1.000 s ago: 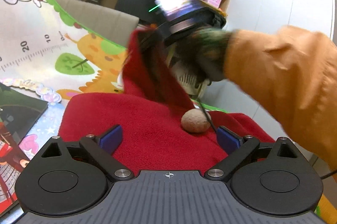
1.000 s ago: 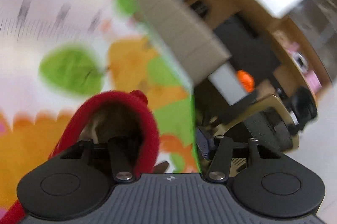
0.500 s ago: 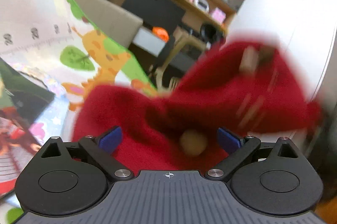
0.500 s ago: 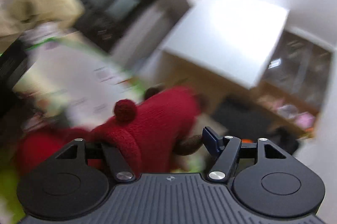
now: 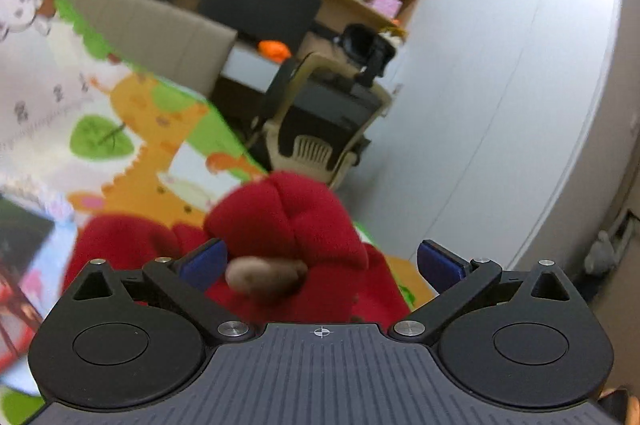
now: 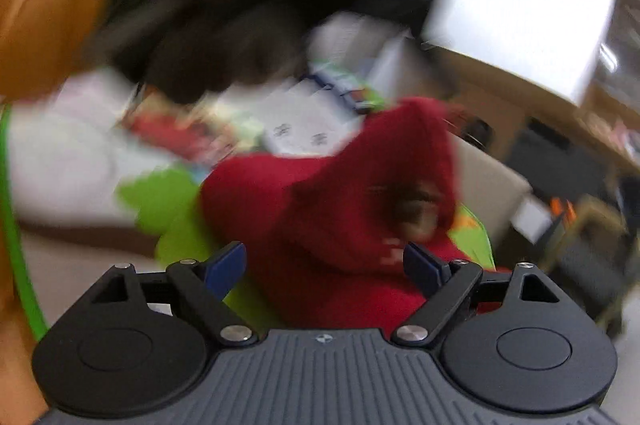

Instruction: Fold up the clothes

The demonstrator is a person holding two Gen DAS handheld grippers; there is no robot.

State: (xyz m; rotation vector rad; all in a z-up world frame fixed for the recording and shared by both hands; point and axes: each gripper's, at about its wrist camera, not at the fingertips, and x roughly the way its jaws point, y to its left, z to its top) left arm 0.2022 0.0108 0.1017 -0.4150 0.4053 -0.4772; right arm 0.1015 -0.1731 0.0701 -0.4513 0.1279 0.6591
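Observation:
A red fleece garment (image 5: 288, 217) lies bunched on the cartoon play mat (image 5: 120, 129), with a tan pompom (image 5: 266, 275) on its near side. My left gripper (image 5: 320, 261) is open, its blue pads (image 5: 202, 259) on either side of the bunched cloth without pinching it. The right wrist view is motion-blurred. There the same red garment (image 6: 340, 205) rises in a hump just ahead of my right gripper (image 6: 325, 267), which is open with its pads (image 6: 226, 267) apart. An orange sleeve (image 6: 44, 9) and a dark blurred shape fill the upper left of that view.
A beige-framed office chair (image 5: 320, 113) stands past the mat's far edge, with a grey sofa back (image 5: 160, 33) and a dark TV unit behind. A white wall (image 5: 500, 105) runs along the right. A picture book (image 5: 16, 265) lies at the mat's left.
The right gripper swung the red cloth up and across, then came away; the cloth no longer hangs over its left finger. The garment now sits bunched between the left gripper's fingers.

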